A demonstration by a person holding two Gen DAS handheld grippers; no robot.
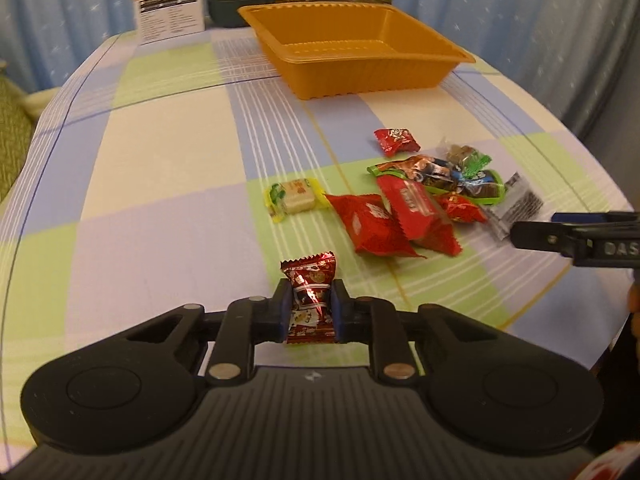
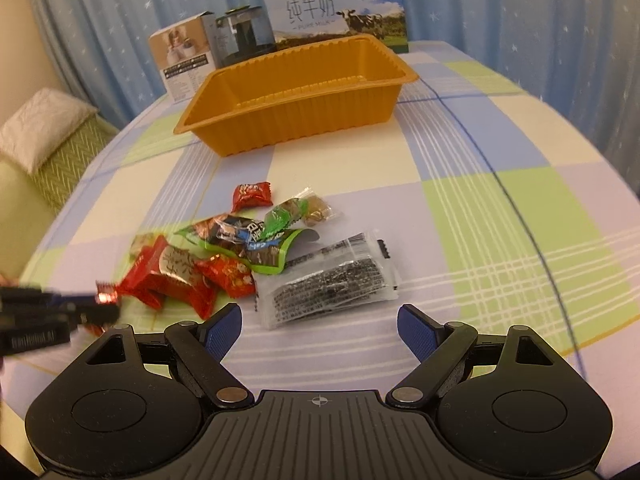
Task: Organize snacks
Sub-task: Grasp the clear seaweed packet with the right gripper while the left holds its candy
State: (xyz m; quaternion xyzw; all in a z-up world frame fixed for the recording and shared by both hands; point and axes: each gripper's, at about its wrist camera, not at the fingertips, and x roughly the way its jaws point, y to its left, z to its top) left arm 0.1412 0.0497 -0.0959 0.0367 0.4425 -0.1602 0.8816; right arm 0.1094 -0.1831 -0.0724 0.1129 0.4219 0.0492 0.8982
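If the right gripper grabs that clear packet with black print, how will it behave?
The clear packet looks thin and flat, so probably light and floppy. Its glossy film may slip or crinkle between the open right gripper fingers. Lying flat on the tablecloth, it won't roll.

We see the tray (image 2: 296,92) far back on the table (image 2: 500,208), at twelve o'clock. Behind it stand three boxes (image 2: 336,12). The pile of snacks (image 2: 256,248) lies in front of the tray. One snack (image 1: 295,196) lies at nine o'clock from the pile.
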